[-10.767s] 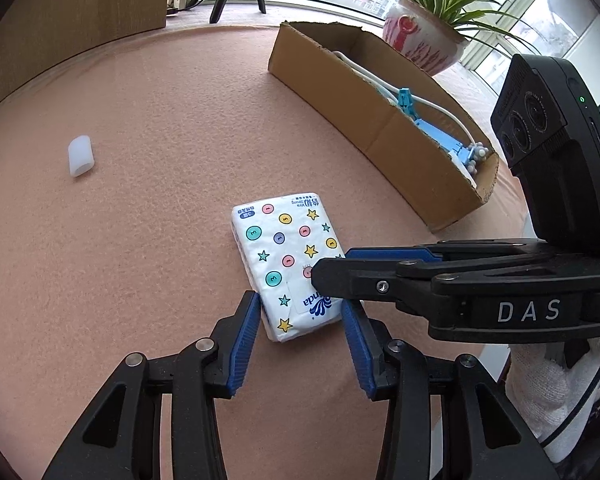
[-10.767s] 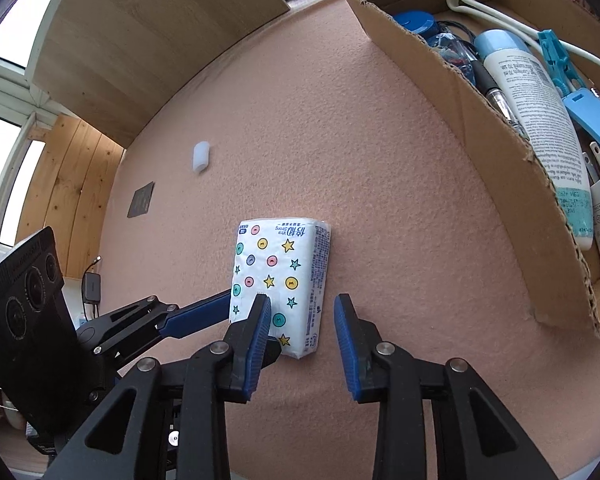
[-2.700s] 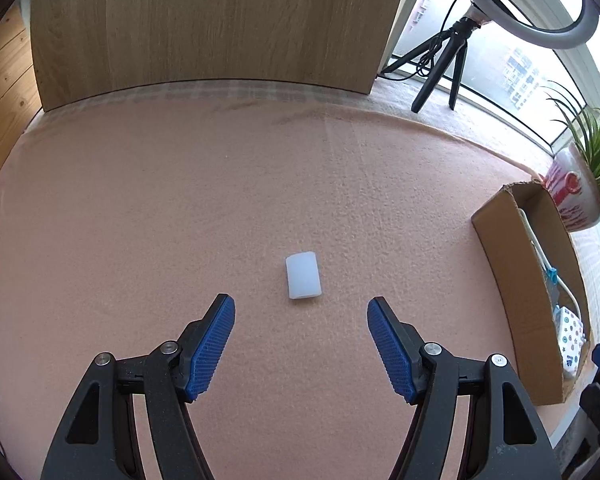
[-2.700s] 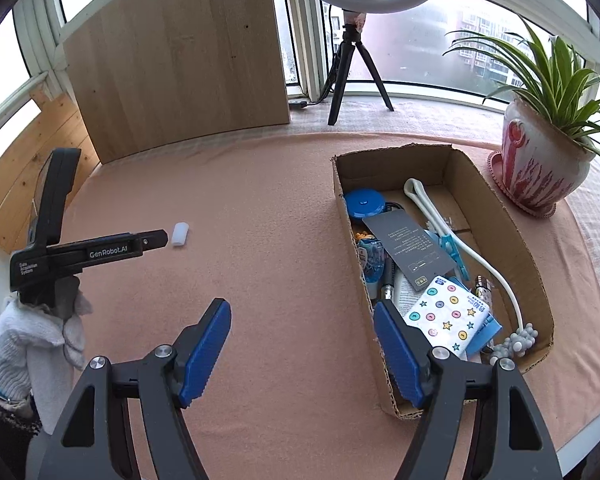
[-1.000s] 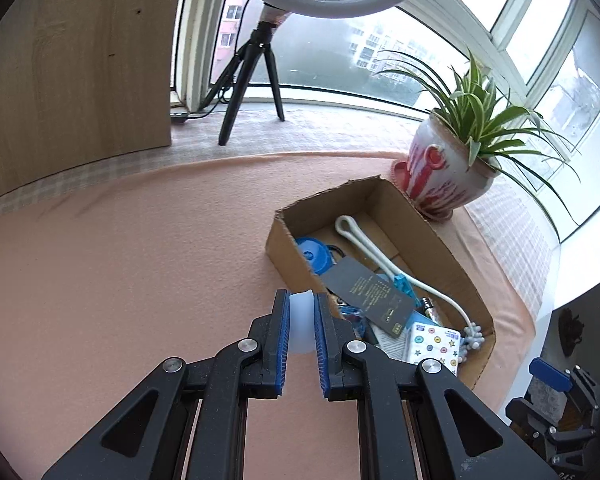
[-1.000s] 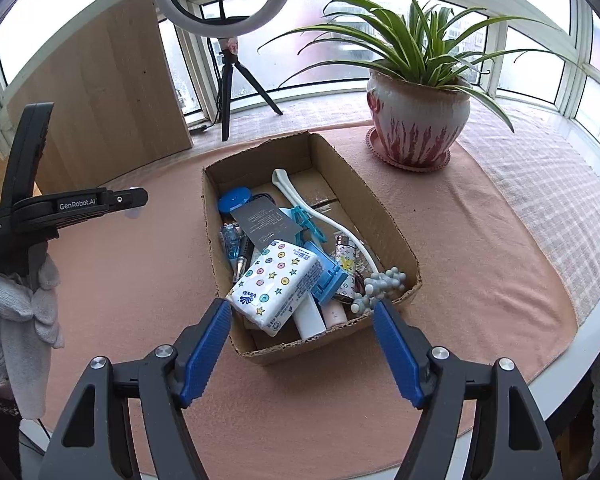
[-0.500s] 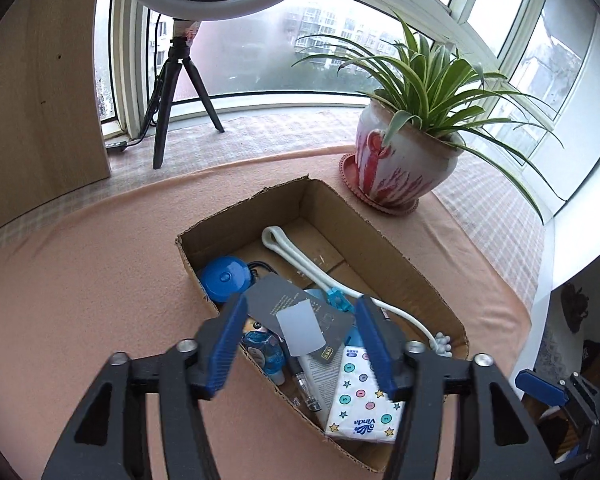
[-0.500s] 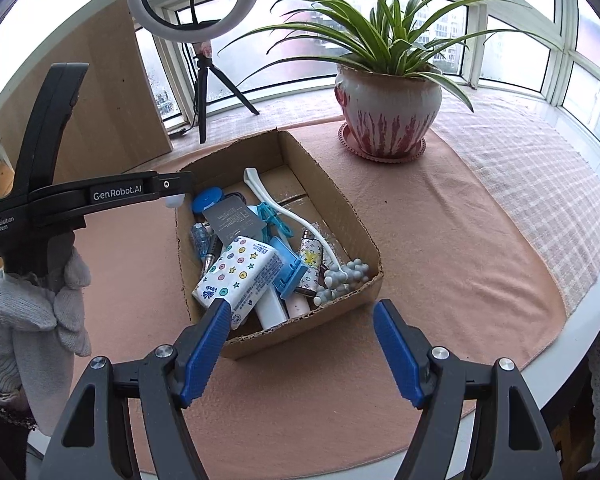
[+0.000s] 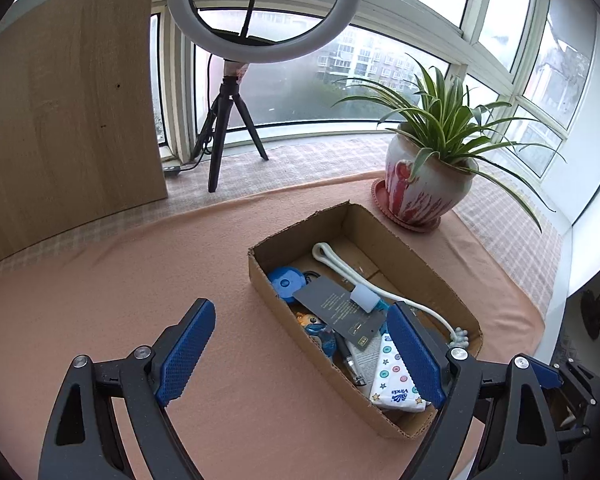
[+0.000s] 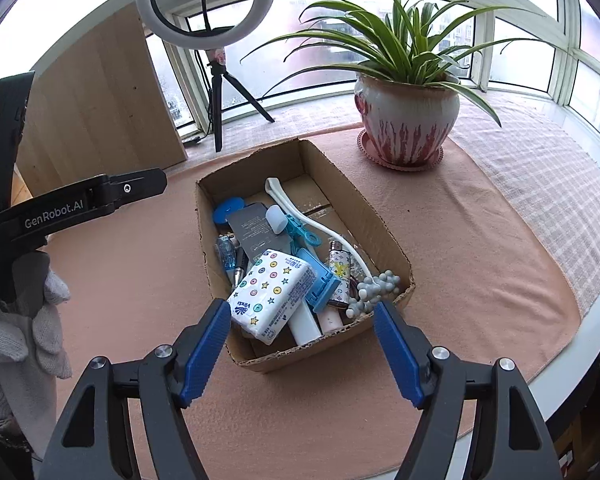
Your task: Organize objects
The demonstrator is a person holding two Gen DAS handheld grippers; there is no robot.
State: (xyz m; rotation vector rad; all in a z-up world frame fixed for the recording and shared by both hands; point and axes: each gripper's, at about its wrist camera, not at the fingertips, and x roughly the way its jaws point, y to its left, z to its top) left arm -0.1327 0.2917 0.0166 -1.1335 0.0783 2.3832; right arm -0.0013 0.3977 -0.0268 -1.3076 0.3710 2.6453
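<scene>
The small white cap (image 9: 363, 298) is lying inside the cardboard box (image 9: 428, 268), resting on the dark card (image 9: 332, 307) beside the white looped cord (image 9: 342, 267), ahead of and clear of the left gripper (image 9: 300, 354), whose blue fingers (image 9: 186, 350) are opening wide with nothing between them. The right gripper (image 10: 306, 350) is hovering over the box's near end, fingers spread wide and empty, the tissue pack (image 10: 270, 294) lying just ahead of them. The box is sitting on the pink-clothed counter (image 9: 100, 280) near the potted plant (image 9: 428, 188).
</scene>
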